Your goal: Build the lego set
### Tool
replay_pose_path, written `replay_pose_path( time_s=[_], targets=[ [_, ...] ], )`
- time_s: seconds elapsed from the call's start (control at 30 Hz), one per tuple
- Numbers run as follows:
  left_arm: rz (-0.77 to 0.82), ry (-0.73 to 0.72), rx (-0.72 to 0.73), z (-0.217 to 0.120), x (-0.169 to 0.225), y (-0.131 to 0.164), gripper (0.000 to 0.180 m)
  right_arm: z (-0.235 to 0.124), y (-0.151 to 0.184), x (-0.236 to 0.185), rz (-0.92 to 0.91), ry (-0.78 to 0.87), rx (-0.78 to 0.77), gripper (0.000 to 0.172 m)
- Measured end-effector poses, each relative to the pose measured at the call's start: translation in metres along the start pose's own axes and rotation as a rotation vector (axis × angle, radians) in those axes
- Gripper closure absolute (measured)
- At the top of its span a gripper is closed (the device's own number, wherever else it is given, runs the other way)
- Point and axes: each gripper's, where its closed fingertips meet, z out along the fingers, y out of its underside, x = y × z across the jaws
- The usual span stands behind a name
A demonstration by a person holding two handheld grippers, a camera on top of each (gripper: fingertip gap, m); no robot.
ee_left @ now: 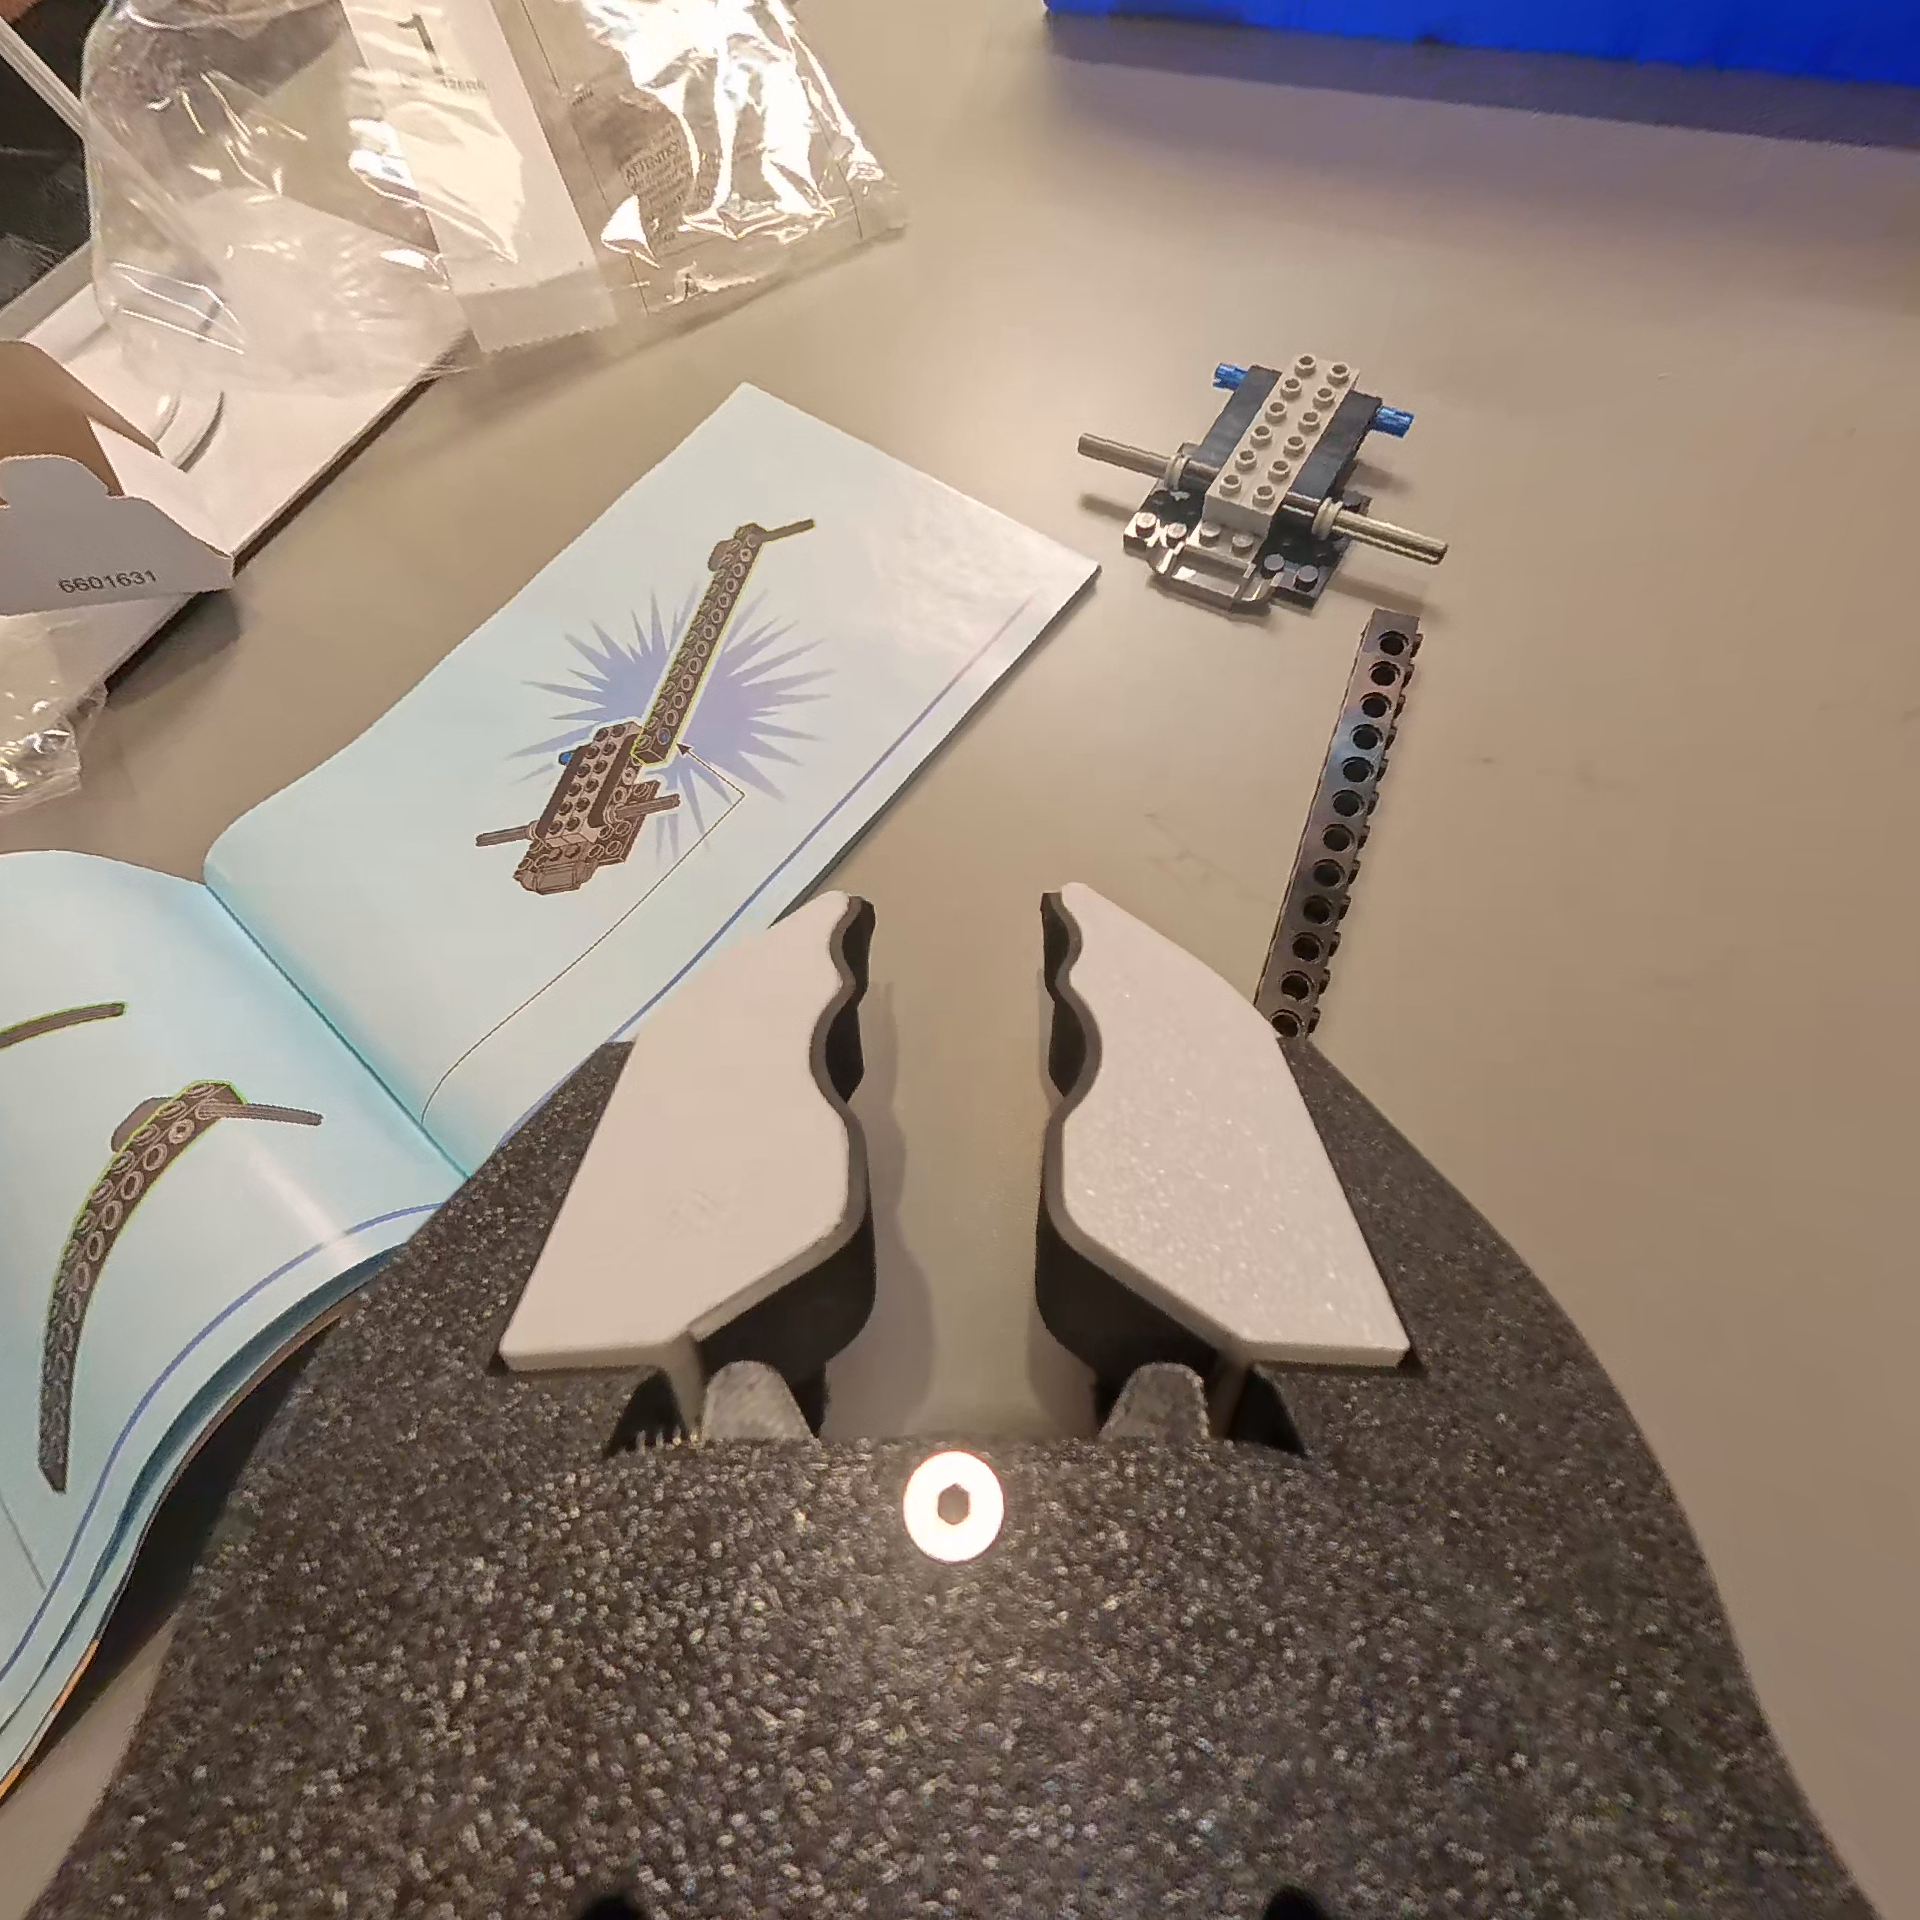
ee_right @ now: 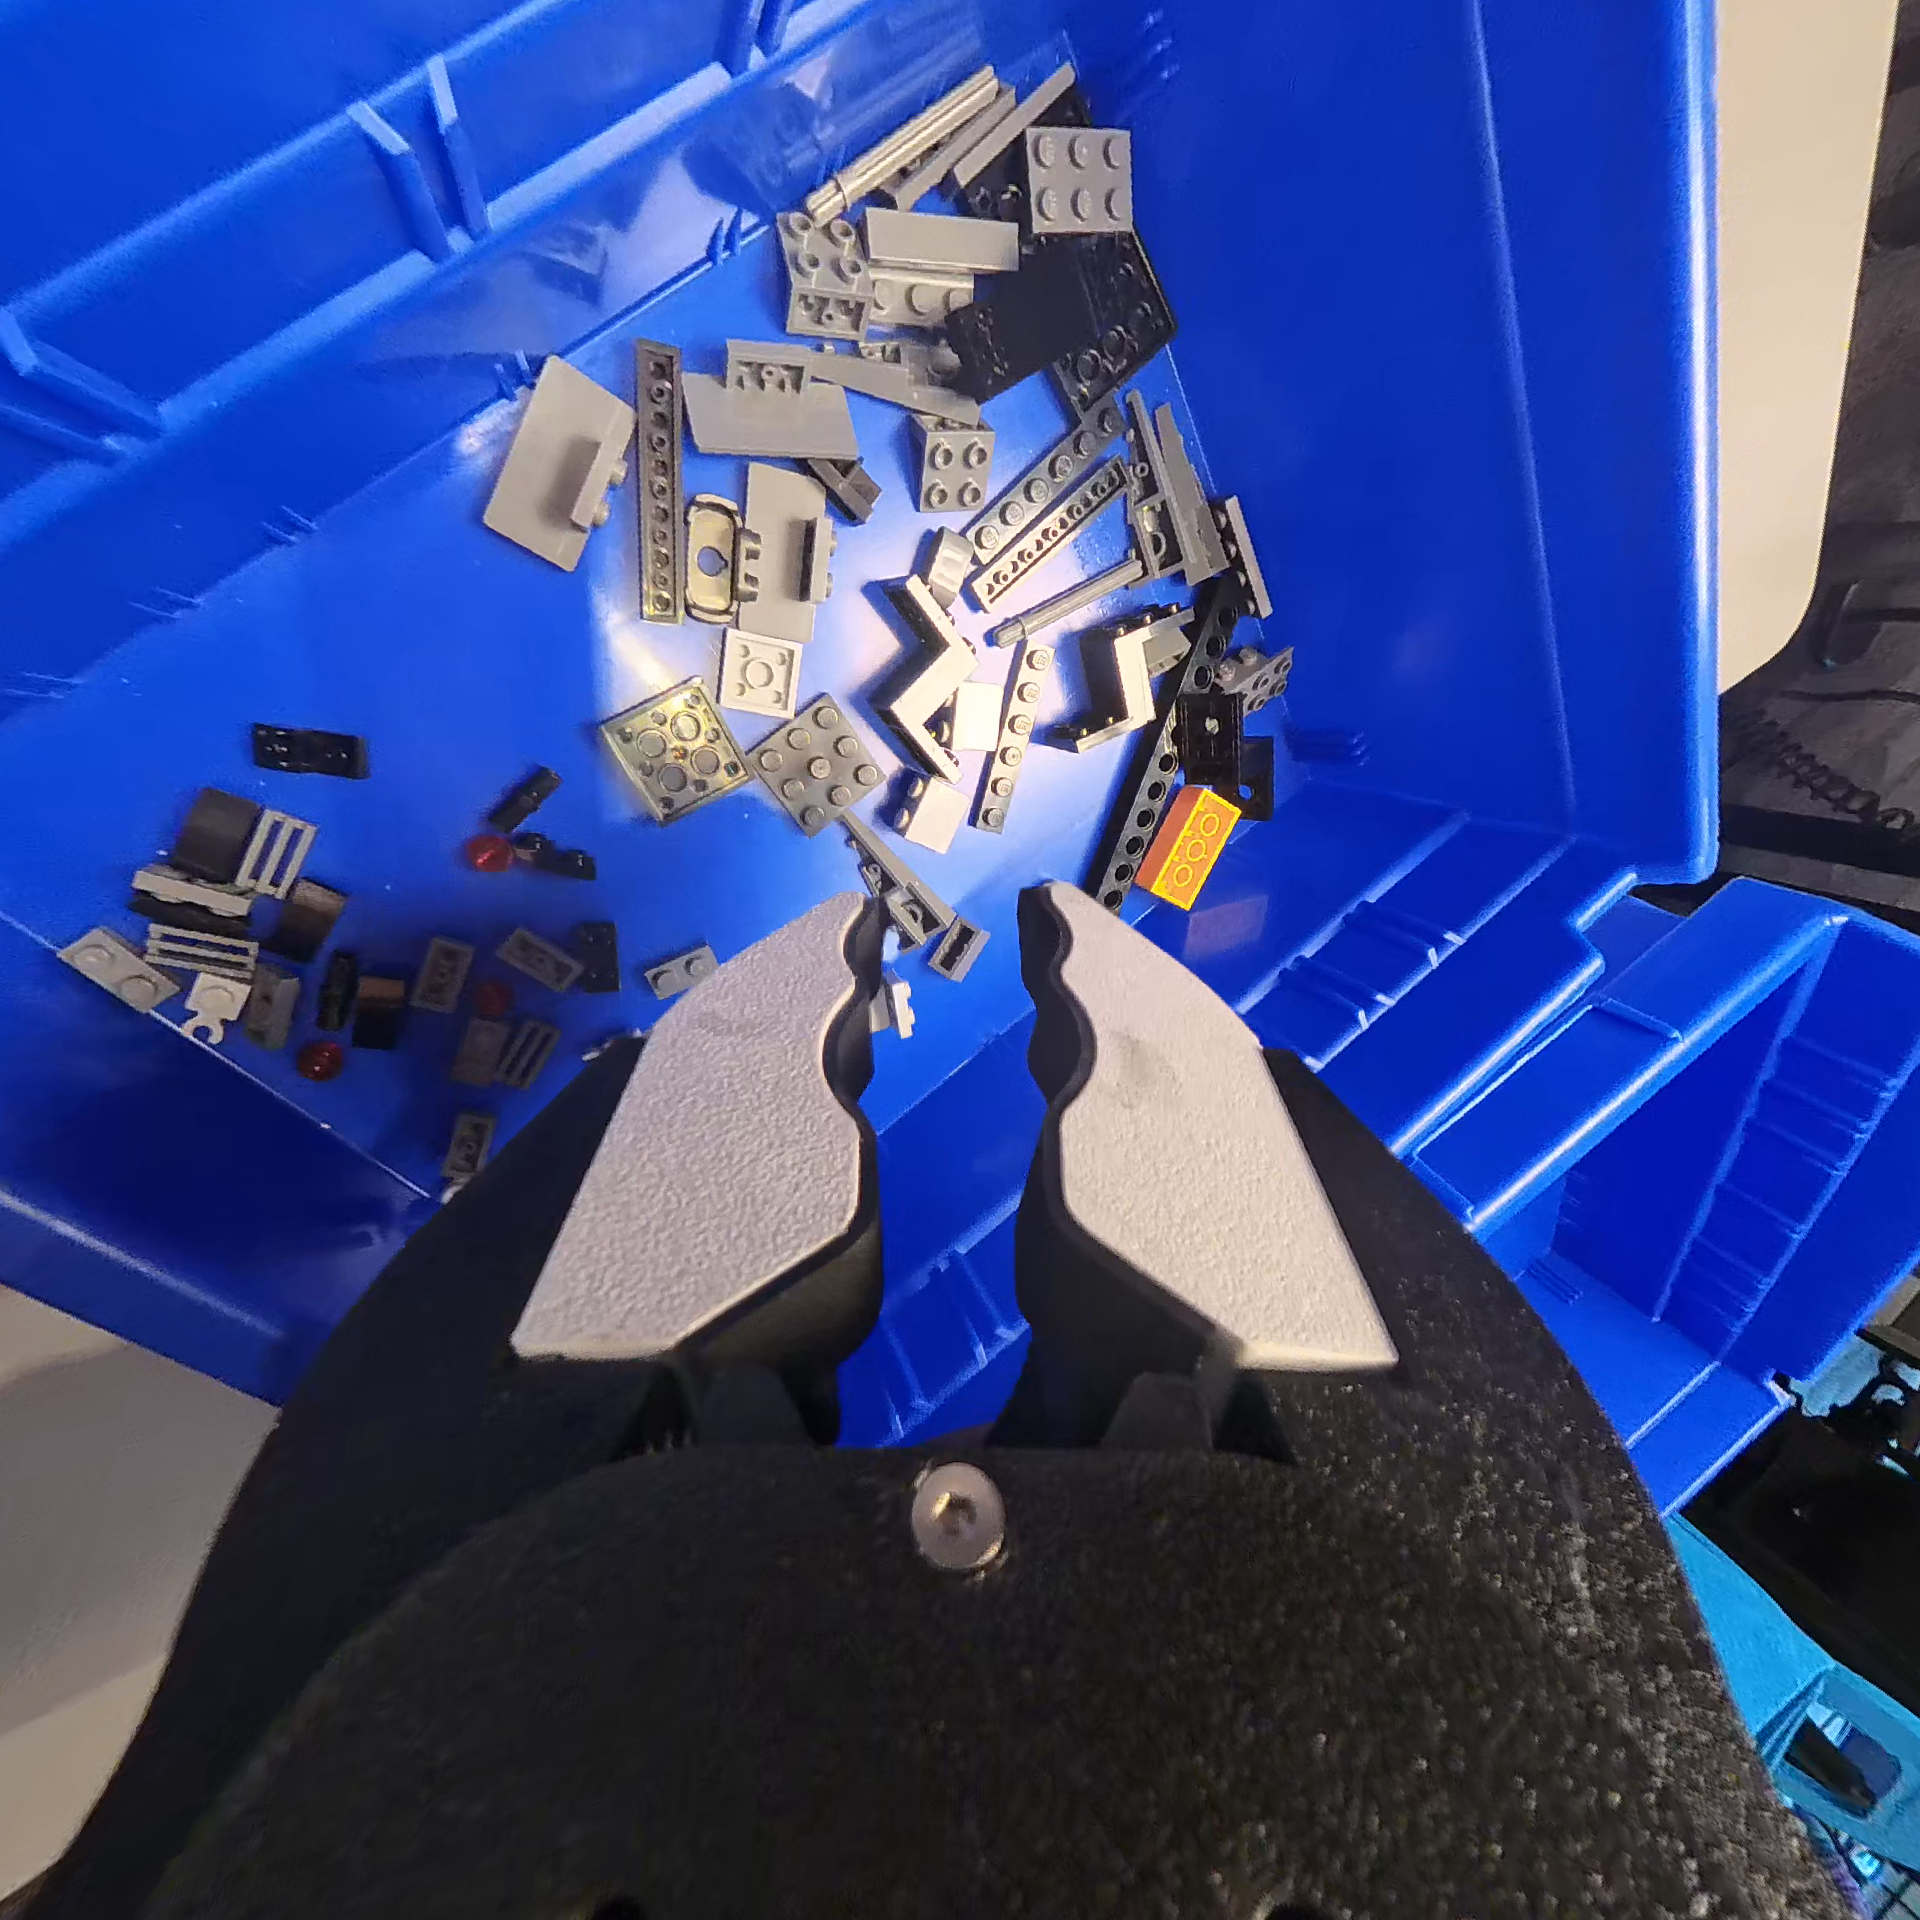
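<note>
over the beige table [ee_left: 1558, 312] my left gripper [ee_left: 956, 914] hangs with jaws parted and bare, between the open instruction booklet [ee_left: 582, 748] and a black holed beam [ee_left: 1340, 821], a small brick assembly [ee_left: 1273, 478] beyond, while my right gripper [ee_right: 940, 914] gapes, holding nothing, above loose grey pieces [ee_right: 914, 914] in the blue bin [ee_right: 1403, 520].

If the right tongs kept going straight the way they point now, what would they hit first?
Probably the small grey pieces lying between the right tongs' tips on the blue bin floor; depth is hard to judge. The tongs stand open.
</note>
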Motion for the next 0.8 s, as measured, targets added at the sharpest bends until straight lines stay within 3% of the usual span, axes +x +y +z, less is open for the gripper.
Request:
replay_pose_path(
  time_s=[0.37,0.8],
  targets=[
    [-0.008,-0.002,-0.009,0.001,-0.001,0.001,0.148,0.005,0.006,-0.003,0.006,-0.002,0.012,0.145],
    [0.006,0.024,-0.022,0.003,0.003,0.003,0.148,-0.031,0.020,-0.004,0.027,0.066,0.060,0.144]
  ],
)
